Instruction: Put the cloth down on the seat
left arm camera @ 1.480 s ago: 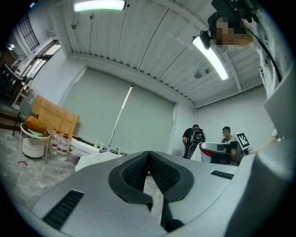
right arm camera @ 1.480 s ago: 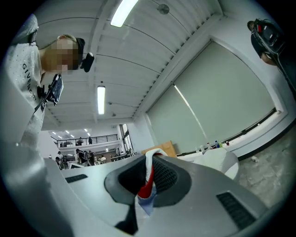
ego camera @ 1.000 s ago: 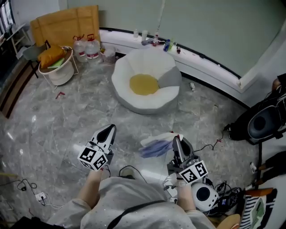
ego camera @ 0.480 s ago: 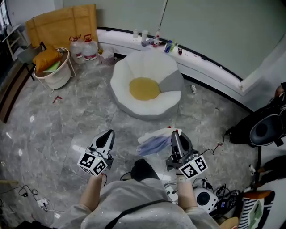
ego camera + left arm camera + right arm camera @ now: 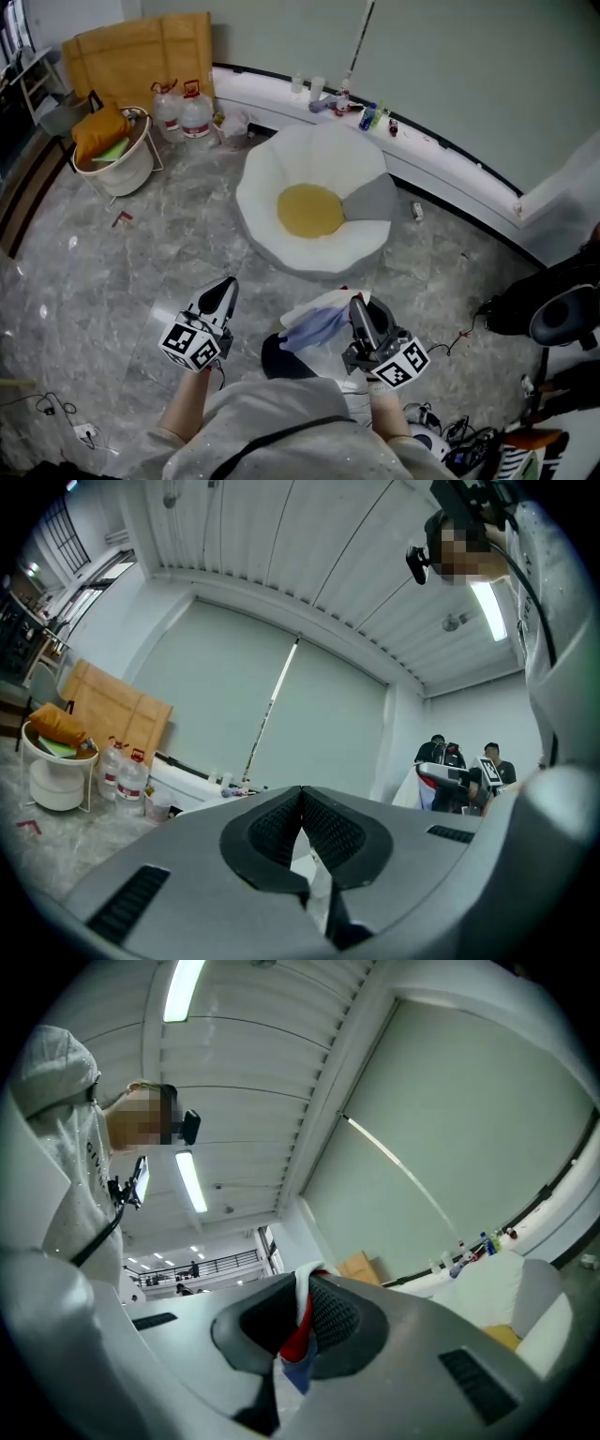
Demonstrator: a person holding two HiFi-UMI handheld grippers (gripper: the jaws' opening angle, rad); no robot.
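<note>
The seat (image 5: 314, 211) is a white beanbag with a yellow centre and a grey patch, on the marble floor ahead of me; its white edge (image 5: 511, 1288) also shows in the right gripper view. A white, blue and red cloth (image 5: 317, 321) hangs from my right gripper (image 5: 356, 304), just short of the seat's near rim. In the right gripper view the jaws (image 5: 305, 1283) pinch the cloth (image 5: 298, 1335) between their pads. My left gripper (image 5: 225, 289) is held level to the left of the cloth, apart from it. Its tips (image 5: 302, 791) meet with nothing between them.
A white basket (image 5: 111, 150) with an orange cushion stands at far left, beside two water jugs (image 5: 183, 111) and a cardboard sheet (image 5: 141, 52). A curved white ledge (image 5: 450, 155) with small bottles runs behind the seat. Black bags (image 5: 553, 300) and cables (image 5: 66, 412) lie at the sides.
Both grippers have moved forward toward the seat, which now lies closer in the head view. The cloth has travelled along in the right gripper.
</note>
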